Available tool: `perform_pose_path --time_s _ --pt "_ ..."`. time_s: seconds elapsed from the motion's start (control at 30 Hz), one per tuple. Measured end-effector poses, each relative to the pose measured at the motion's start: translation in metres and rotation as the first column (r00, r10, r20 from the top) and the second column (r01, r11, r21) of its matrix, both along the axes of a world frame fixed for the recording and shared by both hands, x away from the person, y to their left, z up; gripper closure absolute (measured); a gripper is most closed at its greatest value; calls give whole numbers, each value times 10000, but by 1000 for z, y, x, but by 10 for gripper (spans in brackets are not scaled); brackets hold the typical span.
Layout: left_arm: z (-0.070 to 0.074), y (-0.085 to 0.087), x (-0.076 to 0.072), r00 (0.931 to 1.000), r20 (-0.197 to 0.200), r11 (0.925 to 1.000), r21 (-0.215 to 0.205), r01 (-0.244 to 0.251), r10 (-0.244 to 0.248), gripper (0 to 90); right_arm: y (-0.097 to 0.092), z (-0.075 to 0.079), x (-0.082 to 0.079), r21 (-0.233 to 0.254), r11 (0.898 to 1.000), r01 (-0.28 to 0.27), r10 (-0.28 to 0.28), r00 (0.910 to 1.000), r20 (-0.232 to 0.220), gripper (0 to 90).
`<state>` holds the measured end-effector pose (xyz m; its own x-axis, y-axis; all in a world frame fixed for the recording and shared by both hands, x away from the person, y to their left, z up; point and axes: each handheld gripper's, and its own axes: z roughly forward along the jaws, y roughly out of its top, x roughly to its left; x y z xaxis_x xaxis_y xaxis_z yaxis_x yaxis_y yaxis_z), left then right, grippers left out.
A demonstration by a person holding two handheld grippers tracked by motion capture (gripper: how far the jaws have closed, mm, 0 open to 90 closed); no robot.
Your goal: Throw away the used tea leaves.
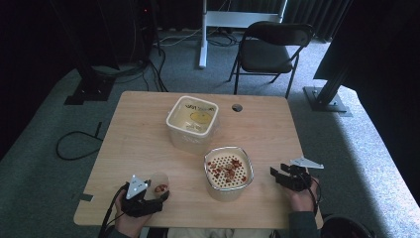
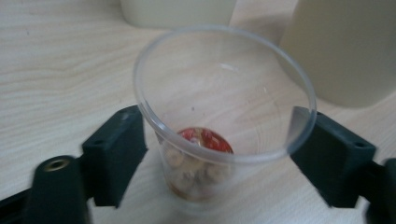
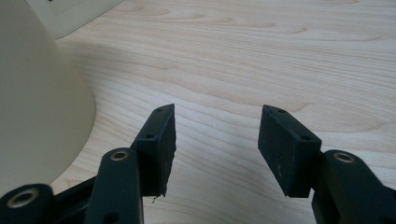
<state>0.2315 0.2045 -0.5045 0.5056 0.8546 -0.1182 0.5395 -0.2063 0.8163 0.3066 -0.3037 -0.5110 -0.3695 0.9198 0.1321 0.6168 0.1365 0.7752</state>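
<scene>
Between the jaws of the left claw (image 2: pixel 219 144) sits a clear plastic cup (image 2: pixel 224 93), pinched at its sides and holding a few red and pale bits at its bottom. Just beyond it and to its right stands a cream container with a perforated insert (image 1: pixel 229 171) scattered with red pieces; farther ahead is a second cream tub (image 1: pixel 192 120), open on top. Across that perforated container, well apart, the right claw (image 3: pixel 217 140) hovers over bare tabletop (image 3: pixel 280 56) with its jaws spread and nothing between them.
</scene>
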Motion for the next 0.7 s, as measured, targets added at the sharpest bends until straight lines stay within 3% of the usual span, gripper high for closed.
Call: perform_pose_path --time_s 0.17,0.4,0.7 --pt "2 2 5 9990 442 9999 -158 49 -42 260 2 -1 1 -20 10000 -83 83 10000 -25 459" --pt "4 -3 17 9978 577 9994 -136 323 -315 300 3 -2 0 -29 9999 -169 169 9998 -39 461" --pt "14 -11 31 9947 812 9965 -489 678 -637 315 6 -1 -1 -29 9996 -291 291 9996 -9 462"
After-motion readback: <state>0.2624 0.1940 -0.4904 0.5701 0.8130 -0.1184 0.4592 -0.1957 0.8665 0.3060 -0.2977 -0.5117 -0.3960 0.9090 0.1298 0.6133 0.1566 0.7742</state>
